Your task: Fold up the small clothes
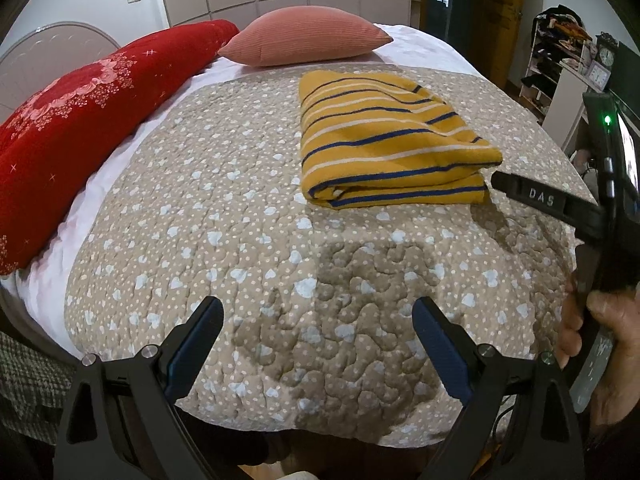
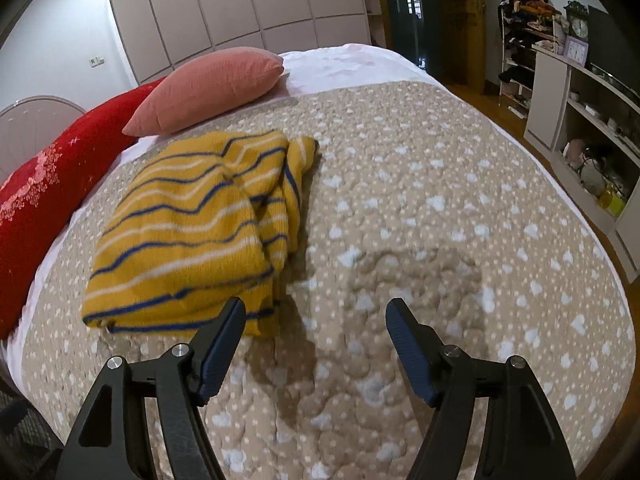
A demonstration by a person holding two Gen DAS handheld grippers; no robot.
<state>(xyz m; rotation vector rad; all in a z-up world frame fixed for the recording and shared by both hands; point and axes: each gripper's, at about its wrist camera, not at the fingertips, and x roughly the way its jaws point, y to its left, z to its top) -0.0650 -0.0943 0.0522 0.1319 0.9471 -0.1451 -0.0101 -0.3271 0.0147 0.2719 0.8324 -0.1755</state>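
A mustard-yellow garment with blue and white stripes [image 1: 384,140] lies folded in a thick stack on the quilted beige bedspread [image 1: 240,240]. In the right wrist view the same garment [image 2: 188,236] sits ahead and to the left. My left gripper [image 1: 318,312] hovers open over bare quilt, well short of the garment, with nothing between its blue pads. My right gripper [image 2: 316,312] is open too, its left fingertip just at the garment's near corner, nothing between the pads. In the left wrist view, a finger of the right gripper [image 1: 532,196] reaches in beside the garment's near right corner.
A pink pillow [image 1: 304,36] and a red floral bolster [image 1: 80,120] lie along the far and left sides of the bed. White shelves with clutter [image 2: 588,132] stand to the right across a wooden floor. A hand [image 1: 600,340] holds the right gripper's handle.
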